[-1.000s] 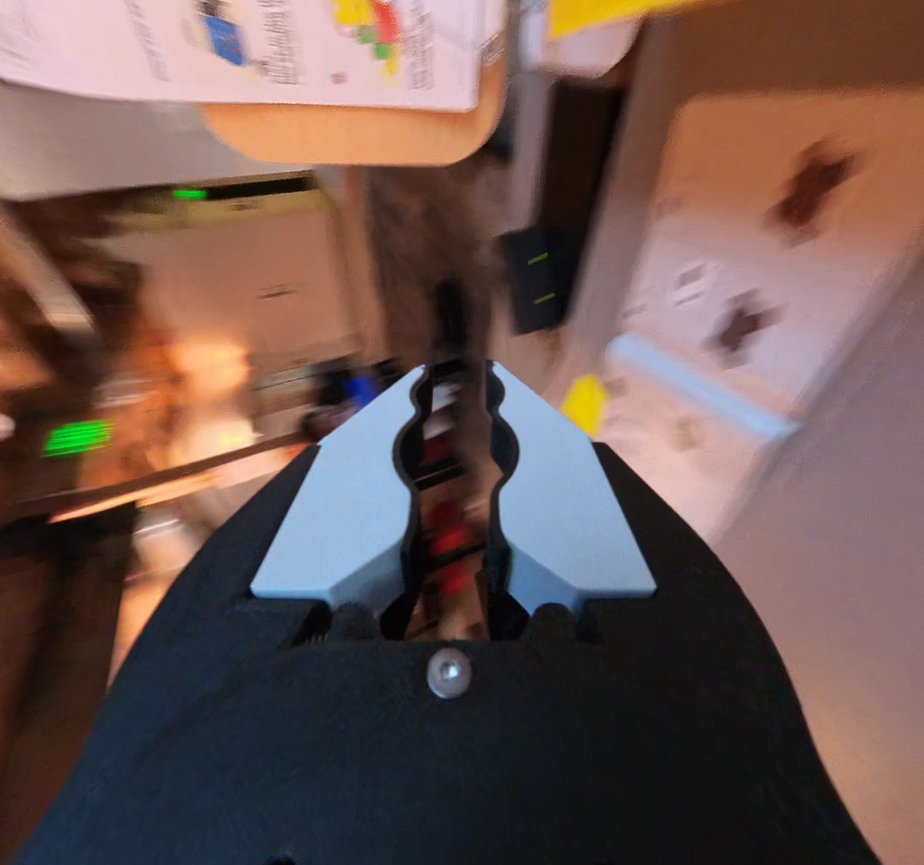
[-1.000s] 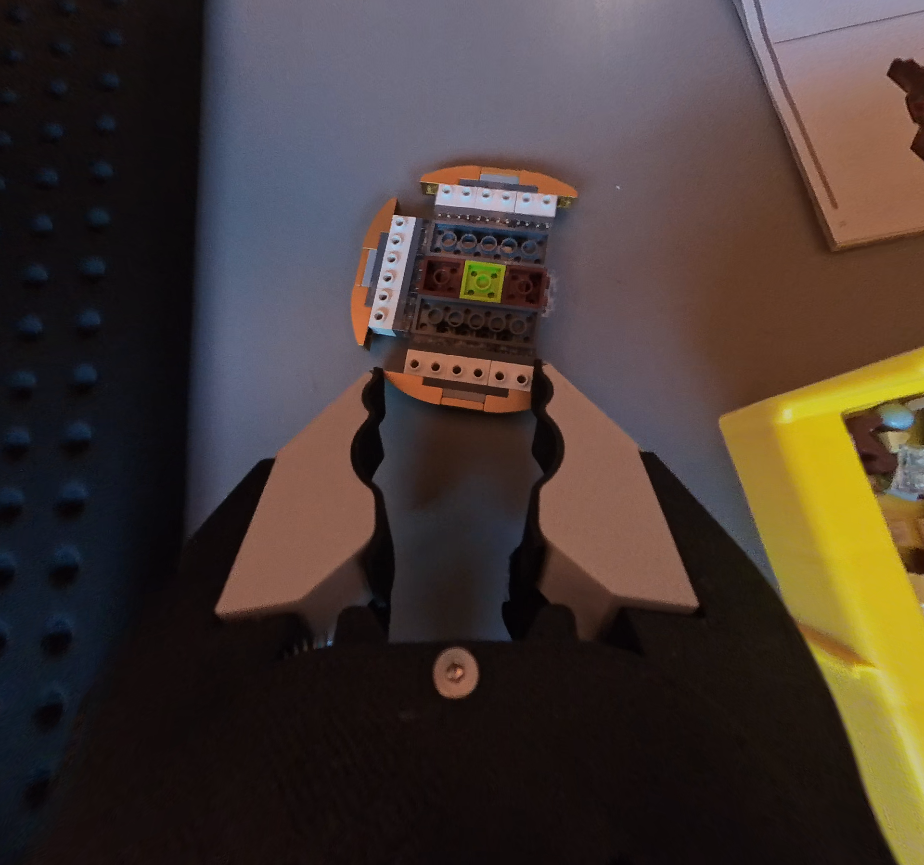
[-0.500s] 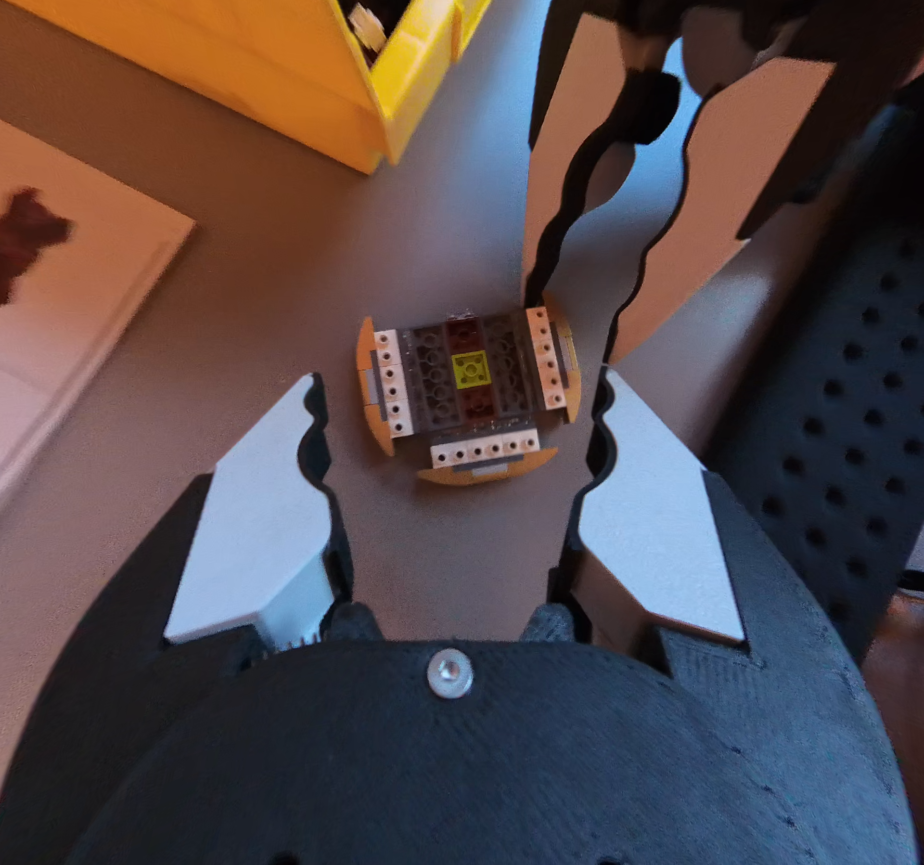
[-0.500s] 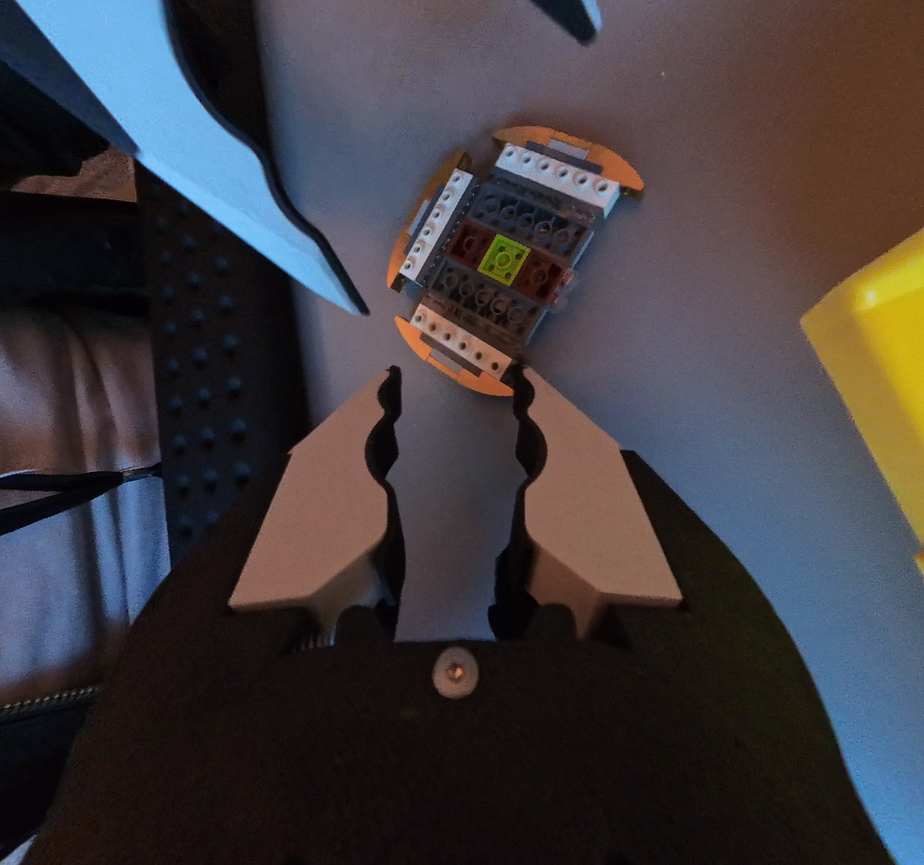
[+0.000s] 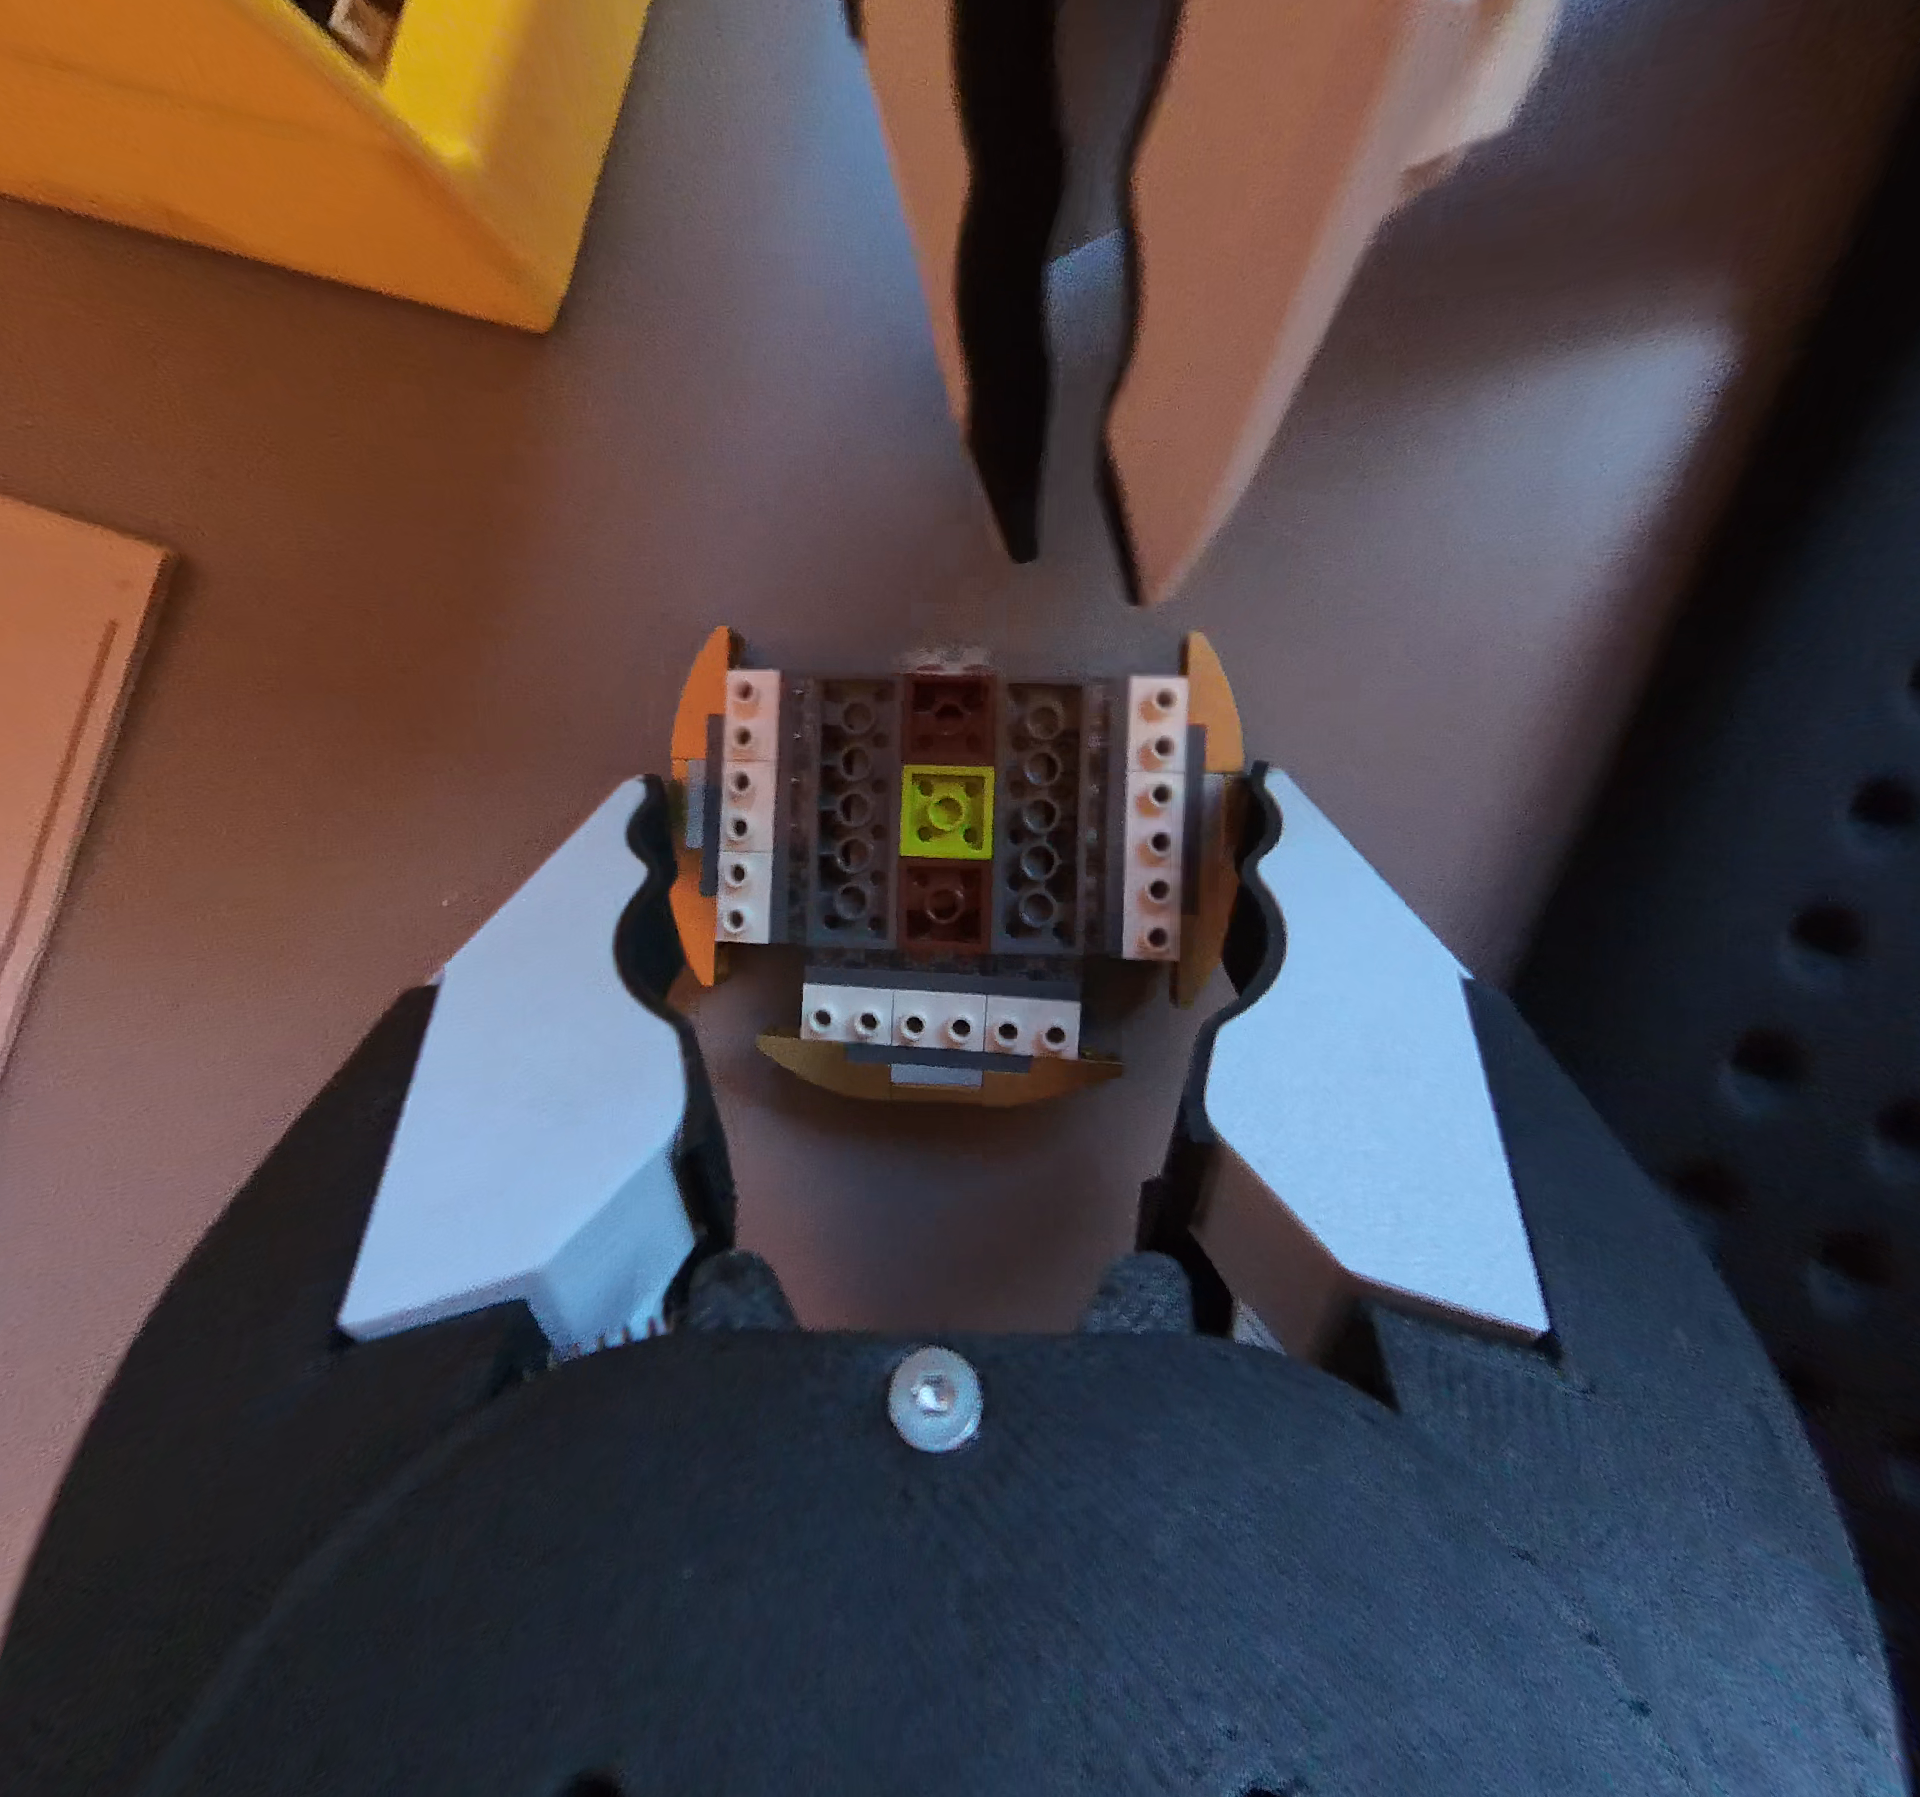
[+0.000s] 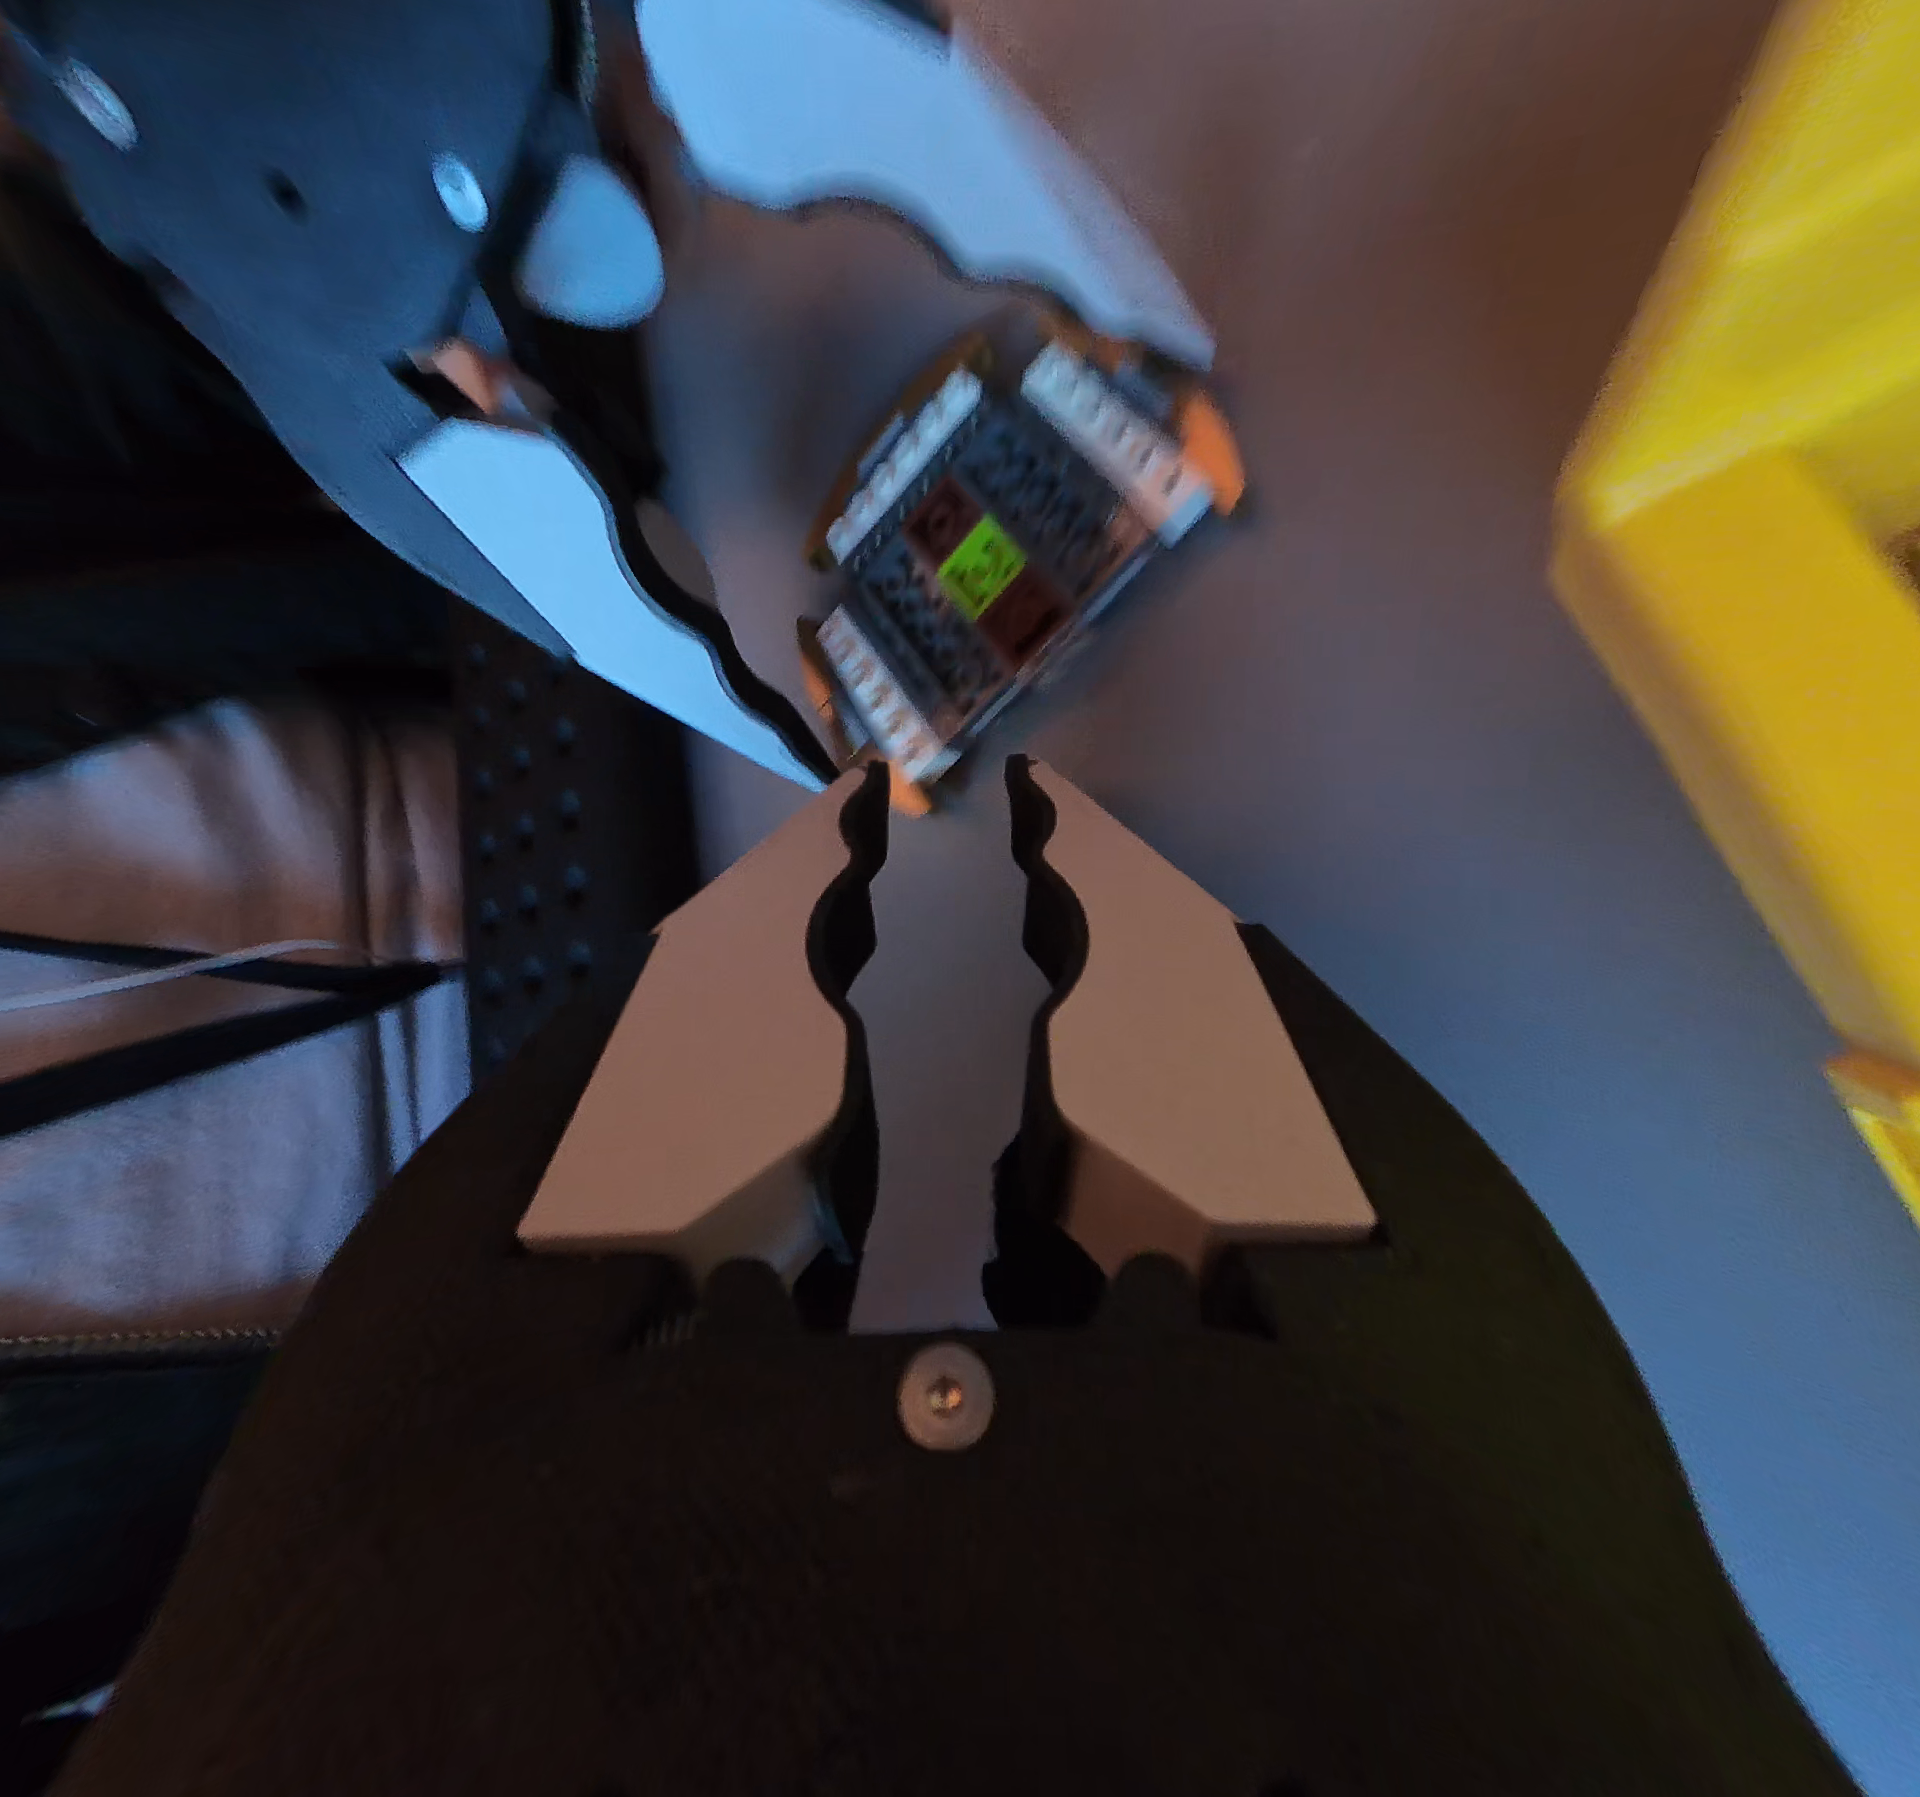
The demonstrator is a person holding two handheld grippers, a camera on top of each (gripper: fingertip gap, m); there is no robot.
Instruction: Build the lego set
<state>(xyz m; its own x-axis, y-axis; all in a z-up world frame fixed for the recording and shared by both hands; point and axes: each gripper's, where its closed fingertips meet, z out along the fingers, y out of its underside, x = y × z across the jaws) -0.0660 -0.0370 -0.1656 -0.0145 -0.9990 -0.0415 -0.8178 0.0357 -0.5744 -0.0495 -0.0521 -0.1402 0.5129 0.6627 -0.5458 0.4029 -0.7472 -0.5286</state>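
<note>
The lego build [image 5: 945, 833] lies flat on the grey table: grey studded middle, a lime tile between two brown ones, and white bricks with orange curved edges on three sides. My left gripper [image 5: 951, 786] is open, with one finger on each orange side of the build; I cannot tell if they touch it. My right gripper [image 6: 945, 765] is empty, its jaws a narrow gap apart, with the tips at a corner of the build [image 6: 997, 563]. It shows in the left wrist view [image 5: 1081, 573] just beyond the build's far edge.
A yellow parts bin [image 5: 260, 85] stands at the far left of the left wrist view, and shows at the right of the right wrist view [image 6: 1766, 397]. An instruction booklet [image 5: 62, 760] lies at the left. A black studded mat [image 5: 1766, 916] borders the table. My hands' fingertips stand some 4 cm from each other.
My left gripper swung down from facing the room, opened wide and moved forward to straddle the build. My right gripper narrowed its jaws and turned about the build's near corner.
</note>
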